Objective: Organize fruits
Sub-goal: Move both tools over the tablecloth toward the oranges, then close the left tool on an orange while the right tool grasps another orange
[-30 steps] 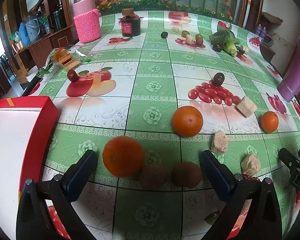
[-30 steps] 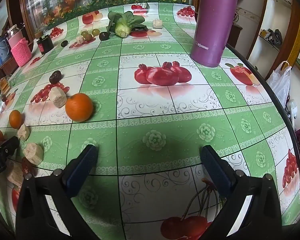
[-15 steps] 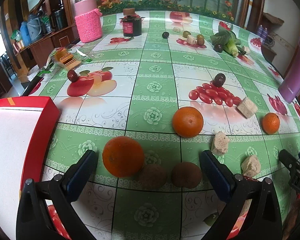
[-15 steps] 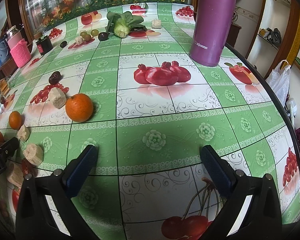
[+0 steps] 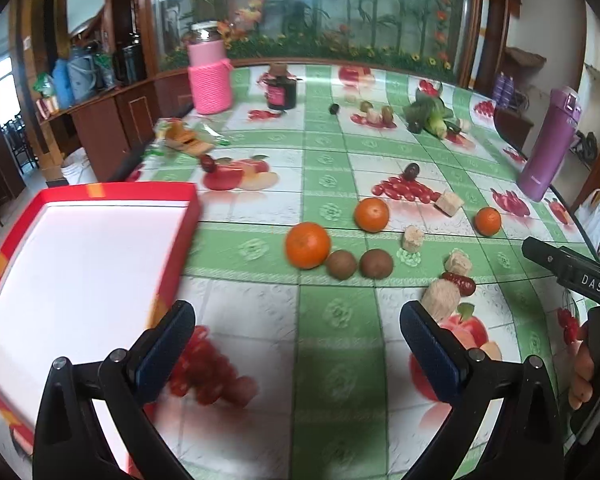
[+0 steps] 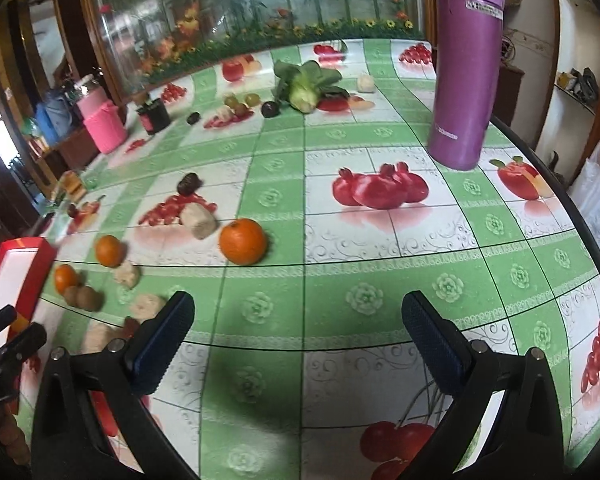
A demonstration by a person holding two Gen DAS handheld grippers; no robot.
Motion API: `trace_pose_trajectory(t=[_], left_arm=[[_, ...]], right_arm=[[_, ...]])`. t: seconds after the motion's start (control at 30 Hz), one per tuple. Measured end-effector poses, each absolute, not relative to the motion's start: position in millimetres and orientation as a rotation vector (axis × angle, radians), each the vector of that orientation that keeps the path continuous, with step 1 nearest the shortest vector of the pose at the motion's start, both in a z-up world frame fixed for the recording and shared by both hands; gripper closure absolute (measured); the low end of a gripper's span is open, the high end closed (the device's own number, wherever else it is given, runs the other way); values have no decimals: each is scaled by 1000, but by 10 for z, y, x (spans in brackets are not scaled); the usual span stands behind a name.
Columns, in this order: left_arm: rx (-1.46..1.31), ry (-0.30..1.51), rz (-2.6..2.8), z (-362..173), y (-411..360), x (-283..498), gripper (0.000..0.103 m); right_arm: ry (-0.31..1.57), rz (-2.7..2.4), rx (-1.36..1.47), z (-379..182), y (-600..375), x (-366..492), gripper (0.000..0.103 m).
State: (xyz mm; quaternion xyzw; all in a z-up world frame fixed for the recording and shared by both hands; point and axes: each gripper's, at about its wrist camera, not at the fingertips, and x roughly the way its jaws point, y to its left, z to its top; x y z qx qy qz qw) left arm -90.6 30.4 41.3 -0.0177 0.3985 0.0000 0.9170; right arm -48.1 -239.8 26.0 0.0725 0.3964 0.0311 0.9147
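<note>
From the left wrist camera, the left gripper hangs released, jaws spread wide with nothing between them, above the table near its front edge. A red tray with a white floor sits at the table's left edge. Ahead, toward the middle, a large orange touches a kiwi, with a second kiwi just beside that. Another orange lies further in, and a small orange nearer the right edge. A purple flask stands at the right edge.

From the right wrist camera, the right gripper is likewise released and empty over bare cloth. An orange lies ahead of its left finger, a tan block just beside it. The purple flask stands upright toward the far right edge; the red tray shows at the left edge.
</note>
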Motion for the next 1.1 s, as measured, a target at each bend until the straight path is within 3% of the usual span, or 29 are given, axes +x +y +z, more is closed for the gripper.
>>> trace_pose_trajectory(t=[0.47,1.0,1.1], left_arm=[[-71,847,37,410,486,-841,1],[99,856,-62,615,92,-273,1],[92,879,-89,573,75,-180,5]], right_arm=[[836,114,140,244,-2336,-488,0],[870,149,133,282,-2167,-89,0],[876,130,125,252,-2120,41,7]])
